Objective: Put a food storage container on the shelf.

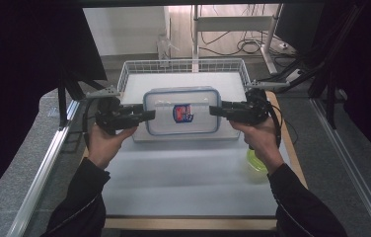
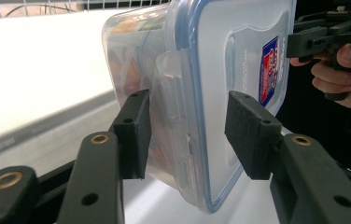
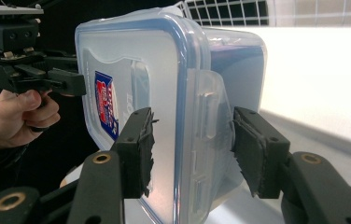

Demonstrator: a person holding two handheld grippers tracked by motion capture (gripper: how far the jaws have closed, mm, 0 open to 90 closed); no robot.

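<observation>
Two dark sleeves come up from the bottom of the high view, one on each side. They reach over the white desk (image 1: 188, 173), the biggest thing, which has a wire basket (image 1: 183, 66) at its far end. Between the hands is a clear box (image 1: 182, 111) with a blue-edged lid and a small sticker. I think it takes two hands because the box is wide and would tip if held at one end.

The left tool (image 1: 146, 115) holds the box's left end and the right tool (image 1: 215, 111) holds its right end. Each tool is about half open, with one pad on the lid and one on the bottom. The pads sit beside the side clip (image 2: 171, 98). The box seems lifted a little above the desk.

A small yellow-green thing (image 1: 255, 161) lies by the right wrist.
</observation>
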